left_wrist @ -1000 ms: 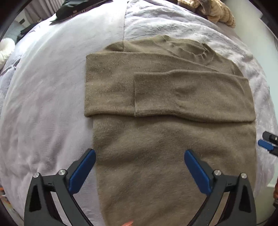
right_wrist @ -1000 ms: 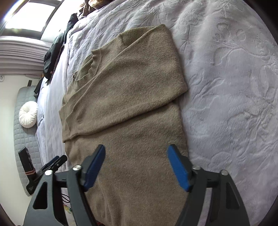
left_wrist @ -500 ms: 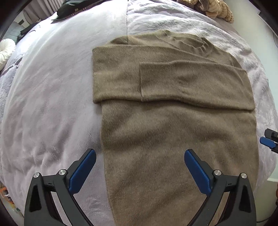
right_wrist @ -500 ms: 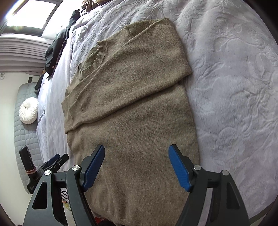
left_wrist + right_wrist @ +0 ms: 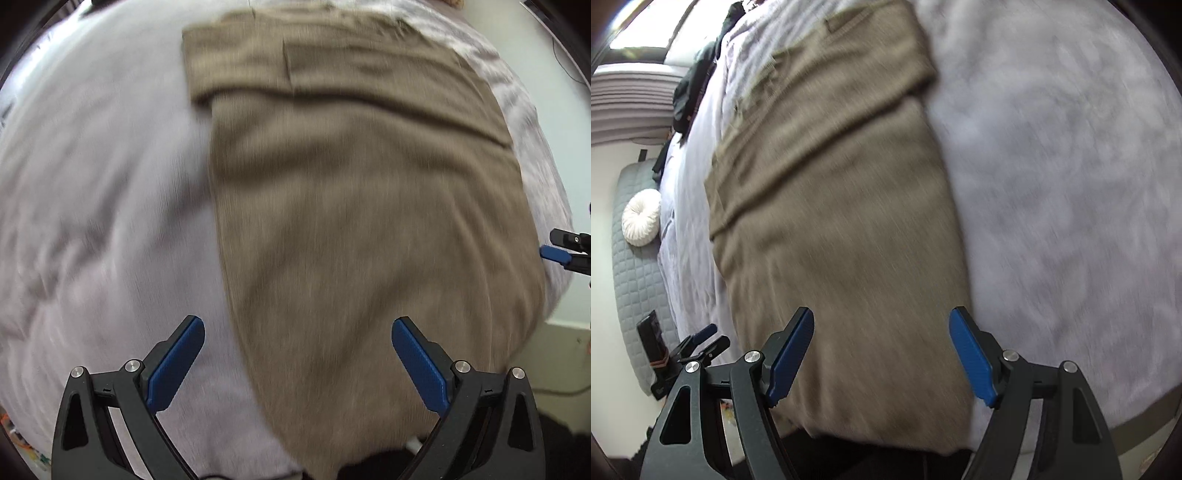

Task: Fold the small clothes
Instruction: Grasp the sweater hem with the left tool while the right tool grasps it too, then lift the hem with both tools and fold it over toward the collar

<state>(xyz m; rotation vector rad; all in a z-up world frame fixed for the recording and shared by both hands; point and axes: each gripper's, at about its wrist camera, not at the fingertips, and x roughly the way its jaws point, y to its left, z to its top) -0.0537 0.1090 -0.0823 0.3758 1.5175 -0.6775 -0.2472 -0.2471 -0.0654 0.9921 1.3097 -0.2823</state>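
**Both claws wide above the sweater's lower hem**

An olive-brown knit sweater (image 5: 362,229) lies flat on a pale lilac bedspread (image 5: 96,206), its sleeves folded across the chest toward twelve o'clock and its hem running off the mattress edge at six o'clock. Both views are smeared by motion blur.

In the left wrist view, the left gripper (image 5: 298,354) stands wide with nothing between its blue pads; the sweater's left edge passes between them, the pad at seven o'clock over bare bedspread, the pad at five o'clock over knit. The tip of the other gripper shows at three o'clock, beside the sweater's far edge.

In the right wrist view, the right gripper (image 5: 881,354) is also spread wide and grips nothing. Its pad at seven o'clock is over the knit, its pad at five o'clock over the sweater's right edge. A round white cushion (image 5: 641,216) sits at nine o'clock on a grey quilted surface (image 5: 628,280), and dark clothing (image 5: 690,92) lies toward eleven o'clock.
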